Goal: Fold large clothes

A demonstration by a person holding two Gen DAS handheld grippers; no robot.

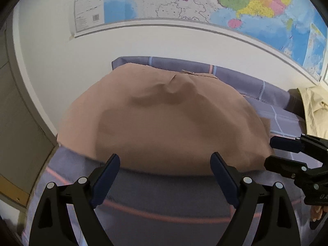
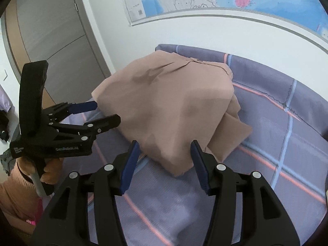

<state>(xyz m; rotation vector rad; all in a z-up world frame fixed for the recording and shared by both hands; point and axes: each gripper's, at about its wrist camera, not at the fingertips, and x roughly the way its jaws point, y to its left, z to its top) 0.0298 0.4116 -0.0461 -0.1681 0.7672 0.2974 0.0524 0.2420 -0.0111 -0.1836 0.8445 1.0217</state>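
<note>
The folded tan cotton garment (image 2: 174, 106) sits in a puffy heap on the purple plaid bedsheet (image 2: 276, 135), up by the far white wall (image 1: 82, 61). Left tongs (image 1: 165, 176) and right tongs (image 2: 165, 167) both hang open, empty, just near of it.
</note>
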